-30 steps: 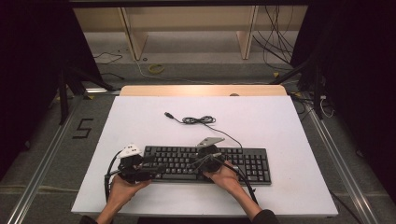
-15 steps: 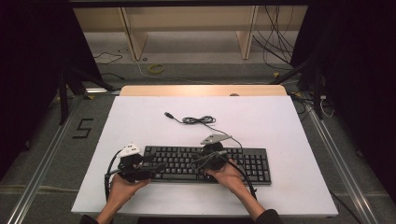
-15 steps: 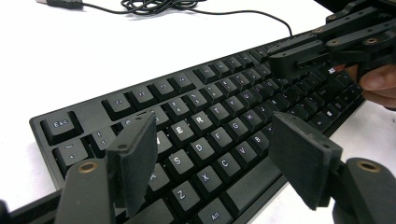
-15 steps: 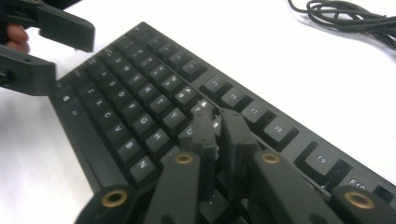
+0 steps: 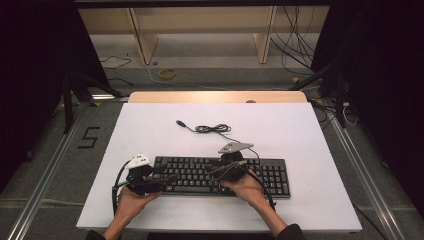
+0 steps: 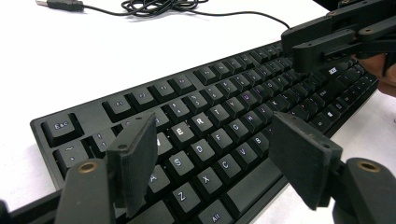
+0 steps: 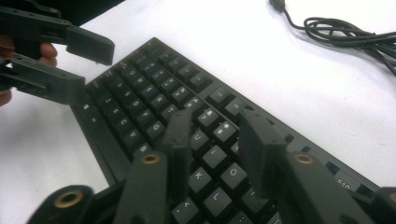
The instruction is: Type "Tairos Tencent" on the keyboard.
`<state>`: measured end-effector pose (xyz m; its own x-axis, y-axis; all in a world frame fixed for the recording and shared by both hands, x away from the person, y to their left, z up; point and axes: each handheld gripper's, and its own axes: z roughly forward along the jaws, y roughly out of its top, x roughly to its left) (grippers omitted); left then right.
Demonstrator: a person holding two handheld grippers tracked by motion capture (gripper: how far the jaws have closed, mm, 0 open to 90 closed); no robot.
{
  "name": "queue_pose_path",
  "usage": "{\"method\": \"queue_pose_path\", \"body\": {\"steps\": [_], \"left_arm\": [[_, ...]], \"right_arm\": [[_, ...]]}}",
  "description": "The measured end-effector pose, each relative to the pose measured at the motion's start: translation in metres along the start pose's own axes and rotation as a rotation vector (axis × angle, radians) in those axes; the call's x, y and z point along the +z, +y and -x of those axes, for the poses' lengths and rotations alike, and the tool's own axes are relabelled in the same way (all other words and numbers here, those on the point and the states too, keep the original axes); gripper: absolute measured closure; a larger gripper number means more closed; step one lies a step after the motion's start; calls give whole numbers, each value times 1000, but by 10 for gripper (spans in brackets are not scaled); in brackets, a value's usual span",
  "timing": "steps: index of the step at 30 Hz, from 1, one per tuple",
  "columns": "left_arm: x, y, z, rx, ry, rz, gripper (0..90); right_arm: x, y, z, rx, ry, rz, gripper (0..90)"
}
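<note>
The white desk (image 5: pixel 310 150) carries a black keyboard (image 5: pixel 220 175) that lies lengthwise along its near half, with its cable (image 5: pixel 212 129) coiled loosely on the bare surface farther back and the plug end lying free.

The left hand-held gripper (image 5: pixel 167 181) sits at the keyboard's left end. In the left gripper view its jaws stand wide apart with nothing between the pads, hovering over the lower letter rows near the Z, X and C keys; the left hand-held gripper (image 6: pixel 210 163) holds nothing, and whether a pad grazes the key tops cannot be told.

The right hand-held gripper (image 5: pixel 212 172) is over the middle of the keyboard, held from behind by the right hand (image 5: pixel 247 187). In the right gripper view its jaws stand partly open, a moderate gap between them, and they have just been opening. Through the gap of the right hand-held gripper (image 7: pixel 212 140) show the keys around I, O and K, with no key pinched and nothing gripped.

Compared with a second ago, the right hand-held gripper's jaws were shut together over the keys and have now parted, and it has lifted slightly off the keyboard. The left one has kept its place at the left end, and the keyboard and cable lie as before.

The keyboard lies directly beneath both, spanning from the left one past the right one to the number pad on the right.
</note>
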<state>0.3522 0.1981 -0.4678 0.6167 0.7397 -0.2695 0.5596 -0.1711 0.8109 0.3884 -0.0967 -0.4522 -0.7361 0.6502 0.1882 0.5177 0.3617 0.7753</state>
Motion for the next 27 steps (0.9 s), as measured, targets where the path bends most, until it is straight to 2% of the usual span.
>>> {"method": "queue_pose_path", "body": {"steps": [3,8,18,27], "left_arm": [[0,0,0,1,-1,0,324],[0,0,0,4,0,1,324],[1,0,1,10,-3,5,325],[4,2,2,9,-6,4,327]], "right_arm": [[-4,1,-1,2,2,5,551],[-6,1,-2,4,1,4,471],[-10,1,-3,7,-4,12,392],[-11,0,-3,6,-9,10,378]]}}
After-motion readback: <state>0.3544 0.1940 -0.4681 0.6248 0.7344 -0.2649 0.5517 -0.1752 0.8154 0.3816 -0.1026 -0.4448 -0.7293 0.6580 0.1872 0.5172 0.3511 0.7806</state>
